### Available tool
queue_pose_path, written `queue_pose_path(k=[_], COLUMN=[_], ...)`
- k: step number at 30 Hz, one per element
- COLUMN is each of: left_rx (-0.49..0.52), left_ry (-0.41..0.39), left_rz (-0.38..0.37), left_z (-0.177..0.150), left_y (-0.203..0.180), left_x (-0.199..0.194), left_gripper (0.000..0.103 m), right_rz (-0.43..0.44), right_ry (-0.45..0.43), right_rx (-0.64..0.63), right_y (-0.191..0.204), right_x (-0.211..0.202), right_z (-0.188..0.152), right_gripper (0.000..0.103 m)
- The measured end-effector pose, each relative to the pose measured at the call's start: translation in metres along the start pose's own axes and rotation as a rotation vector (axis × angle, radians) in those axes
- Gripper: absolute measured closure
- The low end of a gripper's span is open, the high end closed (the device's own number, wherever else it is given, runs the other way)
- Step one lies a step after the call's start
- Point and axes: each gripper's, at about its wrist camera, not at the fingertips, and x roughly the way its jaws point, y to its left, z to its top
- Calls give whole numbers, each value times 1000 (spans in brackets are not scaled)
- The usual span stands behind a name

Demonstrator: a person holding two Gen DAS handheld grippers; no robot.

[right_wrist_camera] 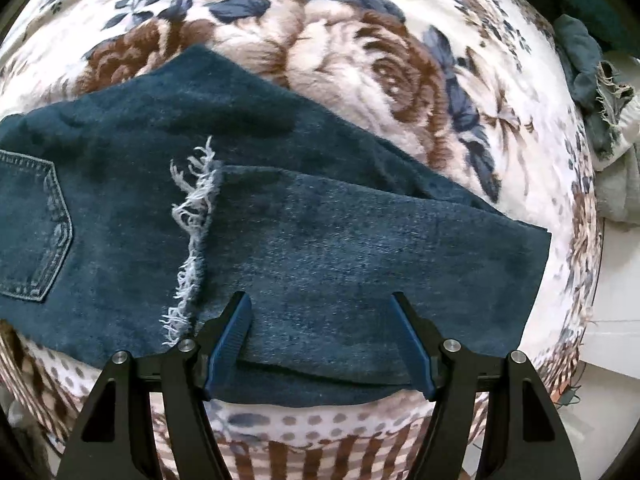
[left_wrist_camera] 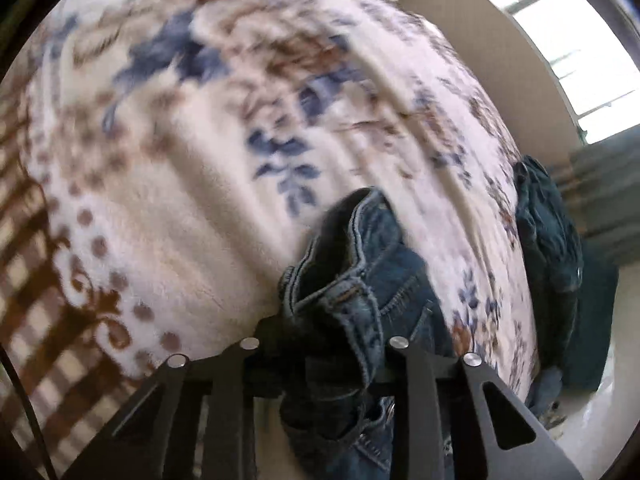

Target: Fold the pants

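Note:
Dark blue jeans (right_wrist_camera: 320, 224) lie on a floral blanket (right_wrist_camera: 360, 60), legs folded back over themselves, with a frayed hem (right_wrist_camera: 192, 232) and a back pocket (right_wrist_camera: 32, 224) at left. My right gripper (right_wrist_camera: 320, 304) is open, its blue pads (right_wrist_camera: 230, 340) spread over the near edge of the folded leg. In the left wrist view, my left gripper (left_wrist_camera: 320, 344) is shut on the bunched waistband of the jeans (left_wrist_camera: 344, 280), lifted above the blanket (left_wrist_camera: 180, 200). The fingertips are hidden by the denim.
More dark clothing (left_wrist_camera: 548, 232) lies at the blanket's right edge in the left wrist view. A grey frayed garment (right_wrist_camera: 596, 92) lies at the far right in the right wrist view. A wall and window (left_wrist_camera: 560, 40) stand beyond the bed.

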Motion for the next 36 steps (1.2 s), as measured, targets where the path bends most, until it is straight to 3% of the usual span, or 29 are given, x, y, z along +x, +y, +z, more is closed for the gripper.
queue_pose_path(k=[3, 9, 12, 18, 24, 27, 28, 32, 36], left_rx=[106, 299, 408, 641, 873, 1017, 1064, 1115, 1044], left_ry=[-35, -44, -11, 134, 293, 342, 359, 386, 331], left_rz=[-24, -140, -172, -157, -59, 96, 161, 234, 223], left_z=[-2, -27, -57, -155, -270, -316, -328, -336, -307], left_y=[-36, -122, -169, -248, -280, -286, -288, -299, -306], left_x=[-15, -52, -58, -33, 24, 54, 63, 56, 16], left_gripper=[84, 85, 85, 85, 85, 83, 82, 67, 33], right_rz=[3, 17, -6, -93, -107, -76, -55, 11, 135], right_ry=[-16, -41, -38, 20, 63, 72, 72, 67, 46], right_rx=[17, 76, 120, 235, 349, 396, 411, 433, 435], right_y=[-17, -45, -81, -183, -268, -295, -304, -317, -316], right_x=[-1, -11, -11, 16, 48, 60, 62, 61, 51], right_z=[0, -17, -30, -64, -83, -86, -87, -89, -87], right_gripper=[31, 31, 31, 31, 31, 31, 31, 31, 31])
